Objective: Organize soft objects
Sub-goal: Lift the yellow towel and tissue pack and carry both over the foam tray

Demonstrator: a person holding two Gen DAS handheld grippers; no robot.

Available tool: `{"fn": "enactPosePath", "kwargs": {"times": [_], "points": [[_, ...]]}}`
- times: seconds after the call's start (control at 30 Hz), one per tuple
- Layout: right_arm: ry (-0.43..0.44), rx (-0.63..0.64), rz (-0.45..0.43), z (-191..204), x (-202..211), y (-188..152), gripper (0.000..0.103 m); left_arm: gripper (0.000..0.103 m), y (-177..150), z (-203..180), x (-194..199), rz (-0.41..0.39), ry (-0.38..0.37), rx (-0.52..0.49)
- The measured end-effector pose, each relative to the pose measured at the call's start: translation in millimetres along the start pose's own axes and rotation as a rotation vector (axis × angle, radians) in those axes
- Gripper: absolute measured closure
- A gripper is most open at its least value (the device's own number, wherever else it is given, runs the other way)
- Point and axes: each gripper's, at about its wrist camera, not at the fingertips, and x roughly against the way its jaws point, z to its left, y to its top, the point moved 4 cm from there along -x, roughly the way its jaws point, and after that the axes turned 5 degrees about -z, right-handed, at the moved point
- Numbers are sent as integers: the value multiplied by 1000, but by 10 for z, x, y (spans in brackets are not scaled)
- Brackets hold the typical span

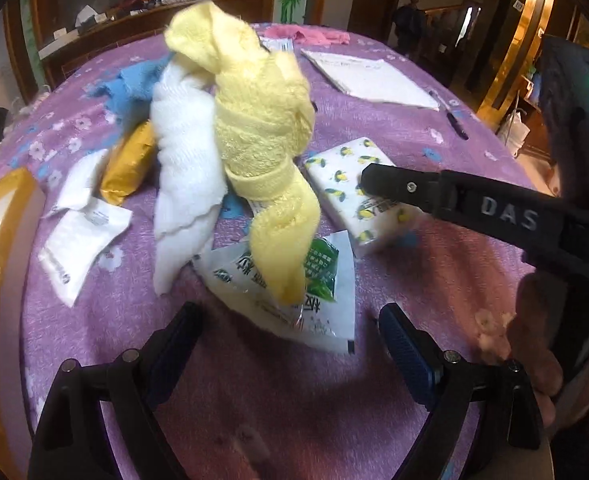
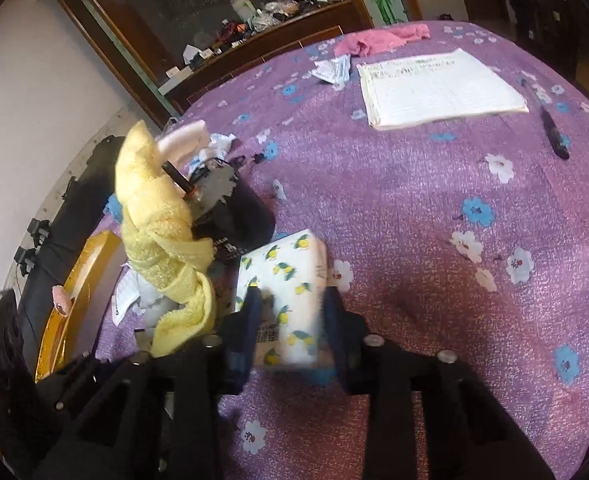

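On right claw (image 1: 378,184) arm, raised "DAS", lemon-print tissue pack (image 2: 290,292)

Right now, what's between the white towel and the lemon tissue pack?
In the left wrist view, the twisted yellow towel stands between the white towel and the lemon tissue pack, its tail drooping onto a green-and-white packet.

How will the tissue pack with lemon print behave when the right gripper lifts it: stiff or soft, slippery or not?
The lemon-print tissue pack sits between the right gripper fingers. It probably squashes a little, being a soft block. Its glossy wrap may slip, so a light grip might lose it. It looks light and flat-sided, unlikely to roll.
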Motion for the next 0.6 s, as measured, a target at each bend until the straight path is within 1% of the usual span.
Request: {"fn": "enactPosePath", "kwargs": {"times": [0.1,0.17,0.23,0.3,0.4,0.47,0.5,0.53,0.57,0.6], "points": [[6,7,-13,25,22,14,81,11,16,45,183,-55,6,20],[13,7,-17,32,32,21,82,11,78,103,321,-101,10,50],[19,0,-29,28,53,38,82,11,190,169,429,-144,27,89],[26,-9,-41,16,73,55,82,11,291,208,464,-165,41,109],[28,-15,-53,1,93,71,83,11,441,242,385,-152,35,118],[22,-18,-45,-5,72,65,83,13,567,214,231,-138,45,106],[20,-23,-39,-15,57,60,83,17,607,200,158,-126,61,98],[21,-28,-34,-26,46,58,83,26,639,191,90,-111,75,94],[24,-35,-31,-37,38,58,83,30,661,175,54,-106,73,89],[27,-42,-28,-47,32,58,83,31,677,158,22,-105,75,82]]}}
